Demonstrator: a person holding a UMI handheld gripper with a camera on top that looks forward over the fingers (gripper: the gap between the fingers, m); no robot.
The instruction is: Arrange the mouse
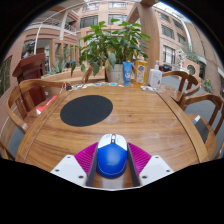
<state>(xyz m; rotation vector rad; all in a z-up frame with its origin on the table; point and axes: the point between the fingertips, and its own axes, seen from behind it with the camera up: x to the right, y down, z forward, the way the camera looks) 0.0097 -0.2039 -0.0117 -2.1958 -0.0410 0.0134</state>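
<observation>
Blue mouse (pixel 111 160), pink pads (pixel 86 156), black mousepad (pixel 86 110), brown wooden table (pixel 150 120).

glossy blue plastic mouse (pixel 111 160), matt black mouse pad (pixel 86 110) beyond the mouse, smooth polished wooden table (pixel 150 122)

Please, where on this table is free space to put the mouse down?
The gripper holds the mouse. The table is bare wood right of the black pad and between pad and fingers. The far edge is crowded: plant, bottle.
</observation>
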